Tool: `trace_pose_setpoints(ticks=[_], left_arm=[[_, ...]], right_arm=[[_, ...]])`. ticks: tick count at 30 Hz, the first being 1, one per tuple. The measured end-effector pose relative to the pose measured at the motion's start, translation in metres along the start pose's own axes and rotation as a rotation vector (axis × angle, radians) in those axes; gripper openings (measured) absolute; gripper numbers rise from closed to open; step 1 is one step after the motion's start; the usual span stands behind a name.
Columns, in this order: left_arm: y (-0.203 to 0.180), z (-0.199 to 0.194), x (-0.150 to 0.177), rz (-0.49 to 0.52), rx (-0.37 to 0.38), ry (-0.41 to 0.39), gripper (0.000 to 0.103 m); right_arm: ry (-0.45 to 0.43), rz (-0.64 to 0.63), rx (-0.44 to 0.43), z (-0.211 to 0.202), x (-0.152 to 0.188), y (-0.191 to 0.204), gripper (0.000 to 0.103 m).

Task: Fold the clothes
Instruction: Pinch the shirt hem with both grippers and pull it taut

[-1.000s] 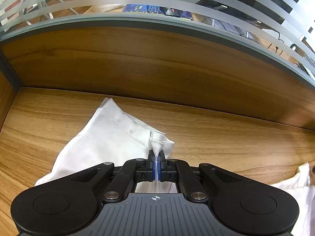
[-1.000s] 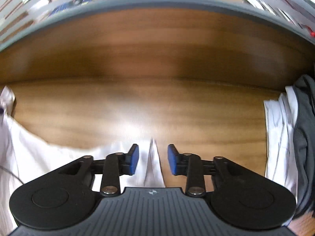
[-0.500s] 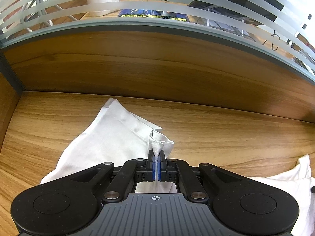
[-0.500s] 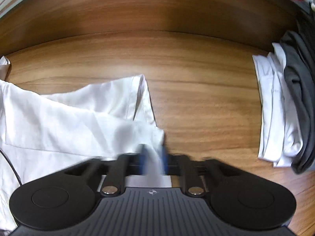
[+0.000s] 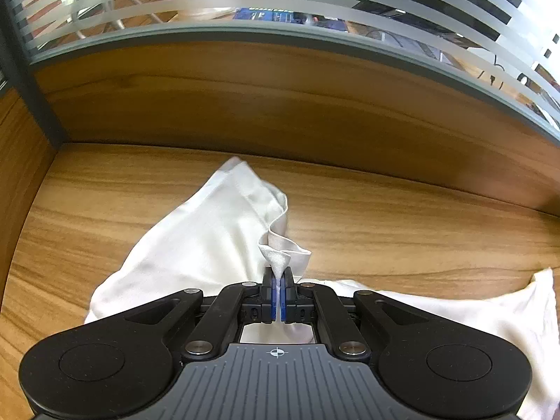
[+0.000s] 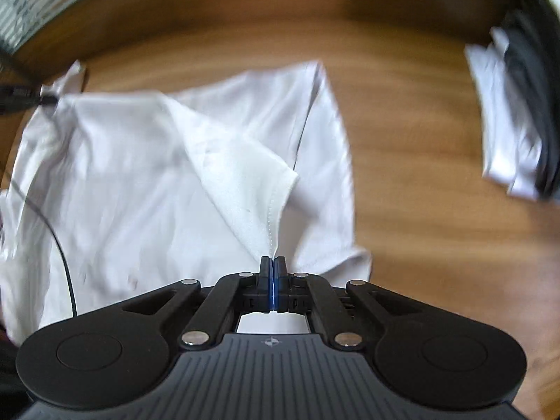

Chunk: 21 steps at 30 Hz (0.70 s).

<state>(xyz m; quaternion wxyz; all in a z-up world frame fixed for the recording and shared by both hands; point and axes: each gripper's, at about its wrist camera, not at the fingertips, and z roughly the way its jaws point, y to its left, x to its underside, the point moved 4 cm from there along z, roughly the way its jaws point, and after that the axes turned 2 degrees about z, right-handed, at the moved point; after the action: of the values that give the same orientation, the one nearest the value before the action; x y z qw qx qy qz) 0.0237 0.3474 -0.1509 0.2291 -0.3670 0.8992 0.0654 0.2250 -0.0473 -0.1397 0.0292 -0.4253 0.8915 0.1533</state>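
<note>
White shirt (image 6: 147, 175) on wooden desk (image 5: 402, 231). Left gripper (image 5: 278, 280) pinches a raised fold; right gripper (image 6: 272, 269) clamps a hem edge.

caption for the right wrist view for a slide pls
Right tool pinching a hem of the white shirt on the wooden desk, folded clothes stacked at right.

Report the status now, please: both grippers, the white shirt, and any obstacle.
Left gripper shut on white shirt. Right gripper shut on its hem, fabric lifted. Folded pile off to one side, not in the way.
</note>
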Motion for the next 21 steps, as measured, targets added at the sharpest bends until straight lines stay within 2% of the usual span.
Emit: trace_pose_setpoints(ticks=[5,9,11,12,18,21], left_arm=[[0.010,-0.003,0.002,-0.016,-0.007,0.006,0.005],[0.014,-0.005,0.002,-0.025,-0.006,0.005,0.005],[0.014,-0.006,0.002,-0.024,-0.005,0.004,0.005],[0.013,-0.005,0.002,-0.023,-0.004,0.004,0.005],[0.012,-0.002,0.003,-0.017,-0.005,0.002,0.005],[0.012,-0.001,0.003,-0.017,-0.006,0.001,0.005]], right_arm=[[0.098,-0.032,-0.057,0.001,0.027,0.012,0.002],[0.003,0.021,-0.035,-0.016,0.008,0.003,0.007],[-0.063,0.062,-0.015,-0.021,-0.008,-0.004,0.013],[-0.096,0.082,-0.005,-0.023,-0.017,-0.008,0.020],[-0.155,0.053,0.090,0.008,-0.055,-0.001,0.031],[-0.154,0.004,0.128,0.031,-0.069,0.008,0.031]])
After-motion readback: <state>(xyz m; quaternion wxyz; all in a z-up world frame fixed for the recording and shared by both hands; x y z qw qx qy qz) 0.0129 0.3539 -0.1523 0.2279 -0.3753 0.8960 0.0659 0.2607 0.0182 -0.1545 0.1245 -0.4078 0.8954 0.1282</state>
